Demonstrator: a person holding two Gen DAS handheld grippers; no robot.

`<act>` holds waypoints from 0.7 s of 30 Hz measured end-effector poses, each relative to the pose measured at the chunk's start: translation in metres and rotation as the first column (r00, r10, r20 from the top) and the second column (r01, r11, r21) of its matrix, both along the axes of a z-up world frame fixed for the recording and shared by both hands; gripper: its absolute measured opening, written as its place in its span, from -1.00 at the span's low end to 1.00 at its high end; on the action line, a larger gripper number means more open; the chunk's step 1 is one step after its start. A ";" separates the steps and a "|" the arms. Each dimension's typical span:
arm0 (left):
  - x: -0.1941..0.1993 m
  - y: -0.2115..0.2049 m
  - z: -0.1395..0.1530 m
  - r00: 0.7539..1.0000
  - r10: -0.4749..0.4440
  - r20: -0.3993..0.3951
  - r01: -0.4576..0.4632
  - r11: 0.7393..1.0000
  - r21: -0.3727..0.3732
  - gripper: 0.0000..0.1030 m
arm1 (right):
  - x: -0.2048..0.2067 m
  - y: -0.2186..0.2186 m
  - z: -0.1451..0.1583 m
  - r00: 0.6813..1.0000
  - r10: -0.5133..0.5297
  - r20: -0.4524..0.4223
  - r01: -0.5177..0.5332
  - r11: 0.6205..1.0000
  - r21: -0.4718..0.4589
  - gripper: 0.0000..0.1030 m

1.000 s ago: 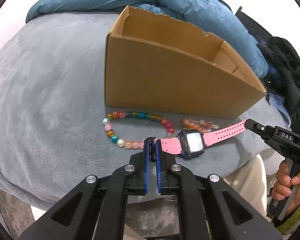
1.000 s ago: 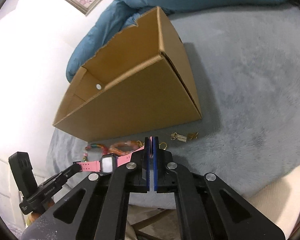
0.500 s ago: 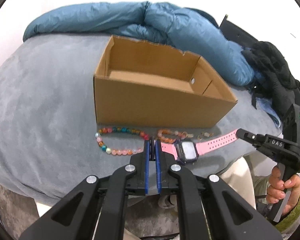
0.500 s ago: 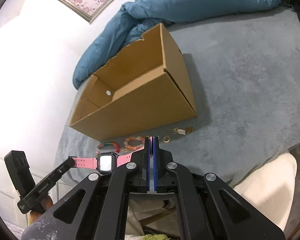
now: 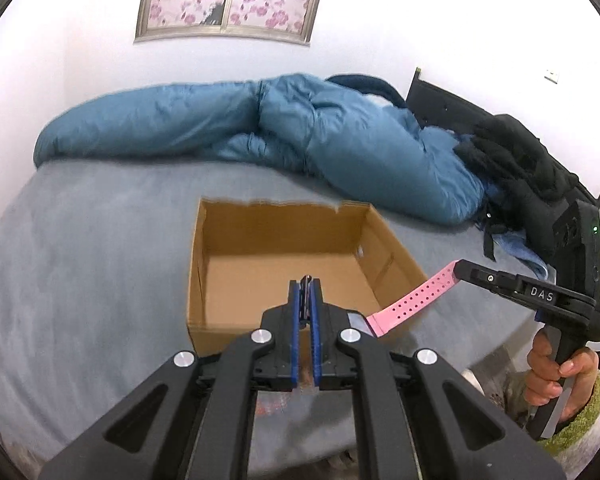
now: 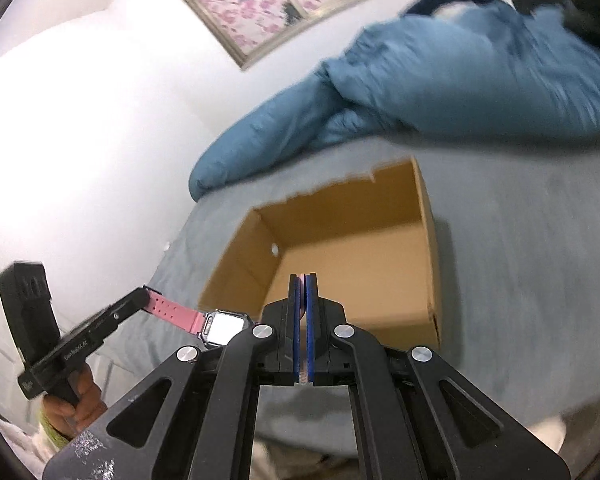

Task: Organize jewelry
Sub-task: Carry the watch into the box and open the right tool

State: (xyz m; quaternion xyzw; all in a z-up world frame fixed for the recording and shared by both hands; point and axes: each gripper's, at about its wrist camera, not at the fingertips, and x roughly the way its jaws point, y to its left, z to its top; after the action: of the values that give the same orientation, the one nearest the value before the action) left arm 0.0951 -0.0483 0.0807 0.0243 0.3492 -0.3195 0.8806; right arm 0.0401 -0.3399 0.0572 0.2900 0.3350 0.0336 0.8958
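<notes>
1. Since a second ago the pink watch (image 6: 220, 326) has risen off the grey bed (image 5: 80, 260) and now hangs over the near edge of the cardboard box (image 5: 284, 256).
2. The left gripper (image 5: 305, 292) is clenched on one strap end.
3. The right gripper (image 6: 303, 286) is clenched on the other strap end.

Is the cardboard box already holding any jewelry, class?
No: in the left wrist view the cardboard box shows a bare brown floor, while the pink watch hangs stretched between the left gripper and right gripper.
</notes>
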 end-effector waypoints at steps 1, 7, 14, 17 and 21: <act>0.011 -0.006 0.002 1.000 0.003 0.010 -0.003 1.000 0.005 -0.92 | 0.017 -0.003 0.003 1.000 0.007 0.007 -0.007 1.000 -0.011 -0.98; 0.107 -0.058 -0.013 0.999 0.013 -0.040 -0.010 0.997 0.071 -0.92 | 0.111 -0.021 -0.019 0.997 0.004 -0.073 -0.009 0.998 -0.061 -0.98; 0.201 -0.125 -0.086 0.989 0.050 -0.140 -0.007 0.957 0.291 -0.92 | 0.199 -0.031 -0.077 0.964 -0.037 -0.265 0.013 0.996 -0.089 -0.98; 0.225 -0.139 -0.112 0.984 0.079 -0.162 -0.012 0.926 0.377 -0.92 | 0.218 -0.032 -0.096 0.942 -0.051 -0.332 0.013 0.993 -0.115 -0.98; 0.244 -0.135 -0.137 0.970 0.136 -0.204 -0.033 0.897 0.440 -0.92 | 0.229 -0.032 -0.111 0.919 -0.063 -0.389 0.006 0.990 -0.144 -0.98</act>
State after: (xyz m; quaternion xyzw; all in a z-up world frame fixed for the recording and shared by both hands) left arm 0.3390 -0.1832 -0.0558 0.1670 0.5114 -0.1956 0.8199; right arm 0.2694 -0.3719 -0.0541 0.2331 0.5039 -0.0646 0.8292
